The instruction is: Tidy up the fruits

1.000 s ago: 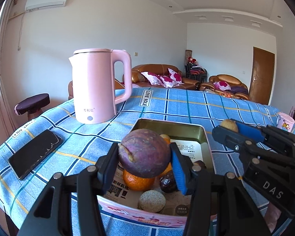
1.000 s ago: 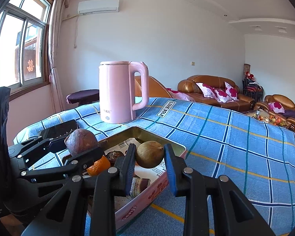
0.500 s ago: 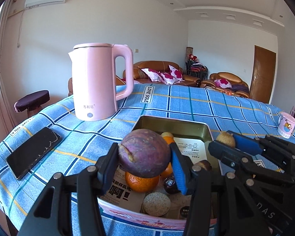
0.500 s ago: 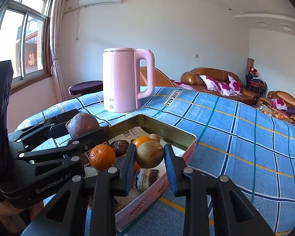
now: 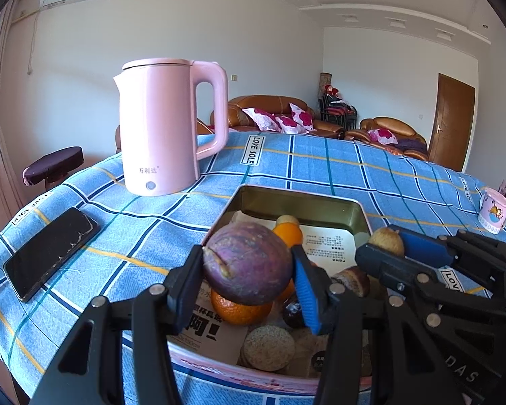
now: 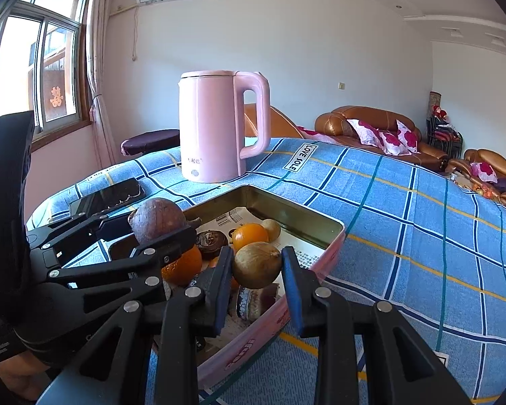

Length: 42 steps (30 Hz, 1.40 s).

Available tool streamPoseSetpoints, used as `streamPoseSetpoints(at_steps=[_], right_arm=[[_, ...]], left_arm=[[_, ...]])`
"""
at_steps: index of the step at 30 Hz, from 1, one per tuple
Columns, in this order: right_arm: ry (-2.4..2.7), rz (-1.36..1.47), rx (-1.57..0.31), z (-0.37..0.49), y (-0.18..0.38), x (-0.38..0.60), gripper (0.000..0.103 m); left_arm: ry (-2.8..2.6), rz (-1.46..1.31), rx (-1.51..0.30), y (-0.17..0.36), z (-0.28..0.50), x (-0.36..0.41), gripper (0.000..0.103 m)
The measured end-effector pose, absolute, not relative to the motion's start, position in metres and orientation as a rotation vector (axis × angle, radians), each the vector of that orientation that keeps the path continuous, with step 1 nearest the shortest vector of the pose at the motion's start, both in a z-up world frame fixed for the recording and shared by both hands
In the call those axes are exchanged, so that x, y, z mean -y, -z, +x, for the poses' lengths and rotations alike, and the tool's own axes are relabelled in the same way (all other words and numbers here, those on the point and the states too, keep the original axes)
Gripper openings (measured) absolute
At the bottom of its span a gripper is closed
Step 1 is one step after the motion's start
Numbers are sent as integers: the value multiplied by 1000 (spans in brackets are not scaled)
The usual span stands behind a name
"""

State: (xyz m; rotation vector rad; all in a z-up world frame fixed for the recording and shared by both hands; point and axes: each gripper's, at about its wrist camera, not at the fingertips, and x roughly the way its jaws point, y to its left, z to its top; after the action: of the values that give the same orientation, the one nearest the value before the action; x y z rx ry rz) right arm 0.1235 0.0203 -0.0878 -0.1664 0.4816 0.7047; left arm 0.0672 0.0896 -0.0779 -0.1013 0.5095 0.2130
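Note:
My left gripper (image 5: 246,270) is shut on a round purple fruit (image 5: 246,263) and holds it above the near end of a pink tin box (image 5: 300,202). My right gripper (image 6: 257,266) is shut on a small tan-brown fruit (image 6: 257,265) over the box's near right side (image 6: 334,236). The box holds oranges (image 5: 239,310), dark fruits (image 6: 212,239), tan round fruits (image 5: 268,347) and printed paper. Each gripper shows in the other's view, the right one (image 5: 386,241) and the left one (image 6: 157,224).
A pink electric kettle (image 5: 162,135) stands behind the box on the blue checked tablecloth (image 5: 320,168). A black phone (image 5: 50,253) lies at the left. A small pink cup (image 5: 494,209) stands at the far right. Brown sofas (image 6: 371,128) are beyond the table.
Both grippers have moved forward and lower over the box with their fruits still held. The box and kettle look closer than before.

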Motion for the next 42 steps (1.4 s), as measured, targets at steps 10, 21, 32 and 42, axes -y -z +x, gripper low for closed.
streamPoseSetpoints(at_steps=[10, 21, 32, 42], right_arm=[[-737, -121, -518, 129, 90, -16, 38], [-613, -52, -416, 115, 80, 15, 66], [-554, -45, -383, 103, 71, 33, 66], [-534, -40, -368, 98, 65, 42, 68]], left_arm=[[-231, -123, -480, 73, 59, -95, 71], [-233, -111, -388, 58, 43, -89, 97], [-214, -93, -360, 50, 36, -79, 102], [-210, -87, -353, 46, 34, -75, 103]])
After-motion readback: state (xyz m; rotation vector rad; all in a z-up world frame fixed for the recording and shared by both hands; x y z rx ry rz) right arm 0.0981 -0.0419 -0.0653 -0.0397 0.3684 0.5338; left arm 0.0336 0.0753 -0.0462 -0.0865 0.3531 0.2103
